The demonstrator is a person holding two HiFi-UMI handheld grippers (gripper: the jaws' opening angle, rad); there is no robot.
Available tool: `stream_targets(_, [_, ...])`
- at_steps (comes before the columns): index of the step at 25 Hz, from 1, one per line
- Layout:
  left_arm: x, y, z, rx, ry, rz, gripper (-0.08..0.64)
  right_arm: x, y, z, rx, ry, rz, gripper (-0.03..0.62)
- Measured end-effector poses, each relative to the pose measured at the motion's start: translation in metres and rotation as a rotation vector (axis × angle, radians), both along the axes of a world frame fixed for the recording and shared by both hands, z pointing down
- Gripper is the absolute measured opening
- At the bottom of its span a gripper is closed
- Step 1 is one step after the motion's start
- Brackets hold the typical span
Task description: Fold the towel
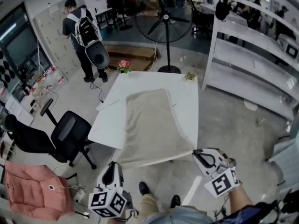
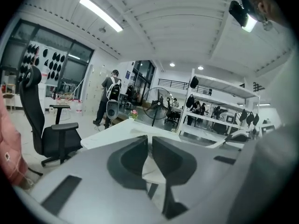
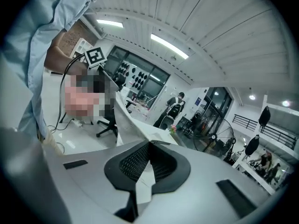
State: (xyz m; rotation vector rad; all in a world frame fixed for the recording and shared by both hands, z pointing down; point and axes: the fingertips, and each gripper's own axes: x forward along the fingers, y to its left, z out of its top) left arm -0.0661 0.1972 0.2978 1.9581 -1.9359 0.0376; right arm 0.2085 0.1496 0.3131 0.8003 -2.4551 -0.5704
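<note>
A beige towel (image 1: 152, 125) lies lengthwise on the white table (image 1: 110, 125), and its near edge is lifted off the table's front. My left gripper (image 1: 114, 164) is shut on the near left corner and my right gripper (image 1: 195, 153) on the near right corner, so the edge stretches taut between them. In the left gripper view the jaws (image 2: 150, 141) stand almost together with pale cloth (image 2: 152, 169) pinched between them. The right gripper view shows its ribbed jaws (image 3: 149, 146) pressed on a fold of towel (image 3: 145, 181).
A black office chair (image 1: 70, 136) stands left of the table, with a pink jacket (image 1: 35, 190) nearer me. A flower pot (image 1: 124, 66) and a small plant (image 1: 189, 76) sit at the table's far edge. Beyond are a standing fan (image 1: 164, 20), white shelving (image 1: 252, 64) and a person with a backpack (image 1: 84, 36).
</note>
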Motion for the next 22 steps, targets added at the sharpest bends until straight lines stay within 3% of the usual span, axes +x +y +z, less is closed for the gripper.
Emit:
stream_targets(8, [-0.016,-0.045,-0.051,0.108,-0.057,0.009,0.035,-0.018,-0.043,-0.056,0.053,-0.117,0.082,0.015])
stream_targets(13, [-0.029,-0.088,-0.075,0.187,-0.120,0.028,0.023,-0.030,-0.084,-0.069,0.054,-0.136,0.167,0.015])
stream_targets(22, [-0.046,-0.145,-0.049,0.157,-0.070,0.111,0.020,-0.074,-0.139,-0.086,0.090,-0.092,0.189,0.014])
